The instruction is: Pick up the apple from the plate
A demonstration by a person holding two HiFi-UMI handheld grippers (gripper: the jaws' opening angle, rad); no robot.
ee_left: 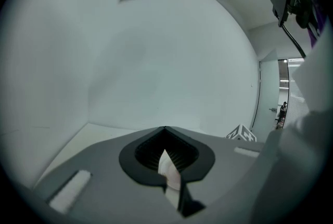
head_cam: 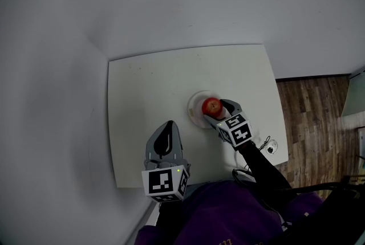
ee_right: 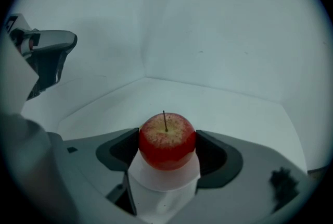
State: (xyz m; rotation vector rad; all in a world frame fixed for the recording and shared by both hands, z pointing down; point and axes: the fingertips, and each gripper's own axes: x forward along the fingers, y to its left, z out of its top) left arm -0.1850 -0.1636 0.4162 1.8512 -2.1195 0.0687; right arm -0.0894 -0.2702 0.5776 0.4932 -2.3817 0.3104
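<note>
Apple (ee_right: 166, 139) sits squarely between the jaws of the right claw (ee_right: 167, 151), both pads pressed against its red flanks, white plate (ee_right: 164, 184) directly beneath. It is round with no real long axis, and its stem points straight up, crosswise to the squeeze. Step, as judged: grip made, lift not yet evident, so the next move calls for a straight rise with steady squeeze, since round smooth fruit may roll out. Left claw (ee_left: 165, 158) idle, jaws closed on nothing, well behind the right claw near the table (head_cam: 142, 96) edge.
</note>
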